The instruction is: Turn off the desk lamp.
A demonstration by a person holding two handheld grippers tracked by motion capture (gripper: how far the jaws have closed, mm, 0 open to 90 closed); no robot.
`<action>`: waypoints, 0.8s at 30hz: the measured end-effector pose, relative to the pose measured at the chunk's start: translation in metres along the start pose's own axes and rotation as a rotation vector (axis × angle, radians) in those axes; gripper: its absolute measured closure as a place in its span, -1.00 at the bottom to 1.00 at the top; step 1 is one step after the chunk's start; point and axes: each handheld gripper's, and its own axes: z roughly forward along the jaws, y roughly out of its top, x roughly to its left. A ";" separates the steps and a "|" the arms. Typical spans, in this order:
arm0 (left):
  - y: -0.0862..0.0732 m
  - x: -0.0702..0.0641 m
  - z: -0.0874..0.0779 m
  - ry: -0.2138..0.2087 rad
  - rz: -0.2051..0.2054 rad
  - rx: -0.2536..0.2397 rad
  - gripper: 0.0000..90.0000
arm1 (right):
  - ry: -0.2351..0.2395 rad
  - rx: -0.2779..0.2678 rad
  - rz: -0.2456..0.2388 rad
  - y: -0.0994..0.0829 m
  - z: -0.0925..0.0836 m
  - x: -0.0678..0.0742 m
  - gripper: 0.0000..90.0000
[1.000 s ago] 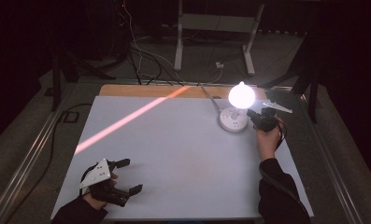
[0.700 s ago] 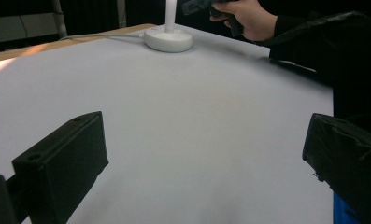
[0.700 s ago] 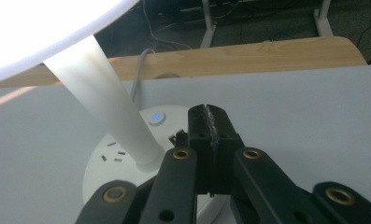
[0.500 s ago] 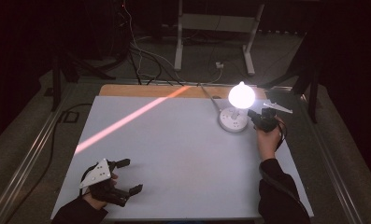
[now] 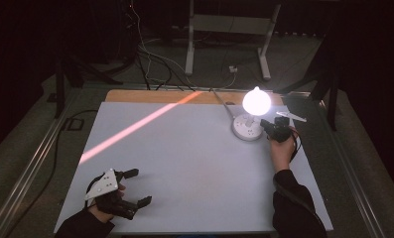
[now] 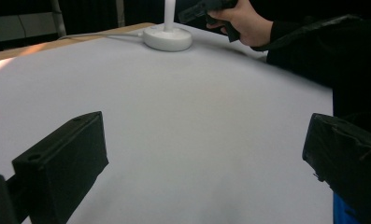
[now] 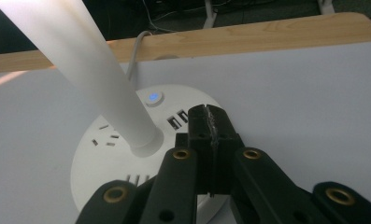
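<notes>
High view: right hand-held gripper (image 5: 273,130) sits just beside the lamp base (image 5: 247,128), on its right side, forearm stretched forward from the near edge of the white surface (image 5: 194,168). The lamp's bulb head (image 5: 256,101) glows bright above the base (lit, washed out). Left hand-held gripper (image 5: 135,187) rests well apart from the lamp base, near the front left corner, jaws spread and released.

Left gripper view: left hand-held gripper (image 6: 206,154) jaws stand wide with bare surface between; lamp base (image 6: 167,37) far off, the other hand (image 6: 241,21) beside it.

Right gripper view: right hand-held gripper (image 7: 210,122) is clenched, jaws pressed together with nothing between, tips over the base's round top by the USB ports (image 7: 178,119). A blue-lit button (image 7: 153,97) sits behind the white stem (image 7: 94,70).
</notes>
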 end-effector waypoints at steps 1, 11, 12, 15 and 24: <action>0.000 0.000 0.000 0.001 0.000 0.000 -0.99 | 0.000 0.001 0.003 0.000 0.000 0.000 0.99; 0.000 0.000 0.000 -0.001 0.000 -0.002 -0.99 | -0.001 0.019 -0.020 -0.006 0.006 0.006 0.99; 0.000 0.000 0.000 0.000 -0.001 -0.001 -0.99 | 0.000 0.022 -0.018 -0.006 0.007 0.006 0.99; 0.000 0.000 0.000 -0.001 0.002 0.000 -0.99 | -0.002 0.029 -0.021 -0.007 0.009 0.006 0.99; 0.000 0.000 0.000 0.000 -0.002 -0.001 -0.99 | 0.009 0.017 -0.024 -0.007 0.011 0.005 0.99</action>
